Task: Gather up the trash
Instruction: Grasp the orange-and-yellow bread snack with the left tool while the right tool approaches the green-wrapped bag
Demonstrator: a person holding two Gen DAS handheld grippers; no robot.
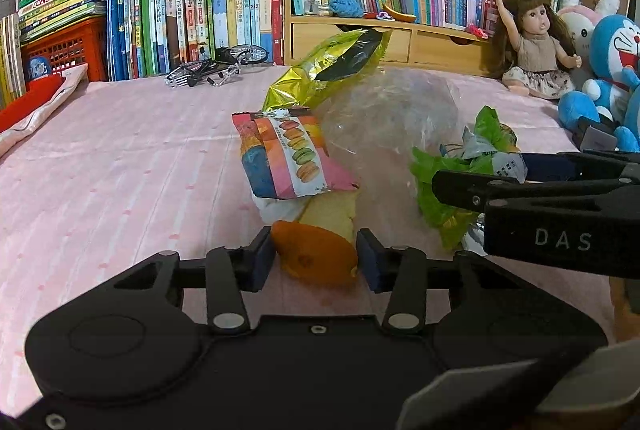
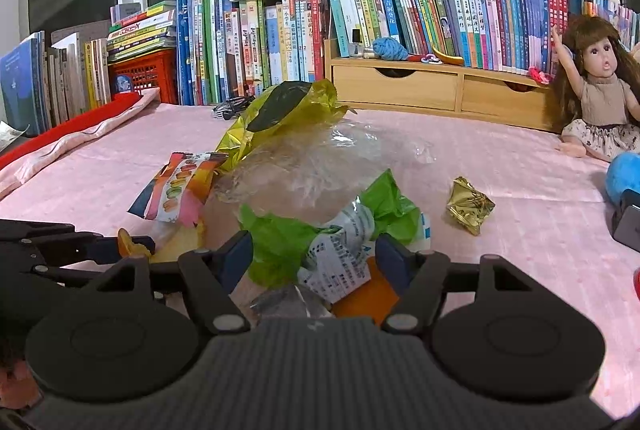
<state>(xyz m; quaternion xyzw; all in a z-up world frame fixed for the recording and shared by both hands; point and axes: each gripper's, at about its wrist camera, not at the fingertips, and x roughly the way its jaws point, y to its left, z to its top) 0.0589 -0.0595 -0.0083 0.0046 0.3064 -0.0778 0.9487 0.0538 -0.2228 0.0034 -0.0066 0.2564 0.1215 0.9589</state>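
Note:
My left gripper is shut on an orange and yellow snack wrapper, low over the pink bedspread. A macaron-print wrapper lies across that wrapper's far end. To the right, my right gripper is shut on a crumpled green wrapper with a white printed piece. Behind both is a clear plastic bag with a yellow-green foil bag resting on it. A small gold foil wrapper lies alone to the right.
Rows of books and a wooden drawer shelf line the back. A toy bicycle lies before the books. A doll and blue plush toy sit at the right. A red and pink folded cloth lies at the left.

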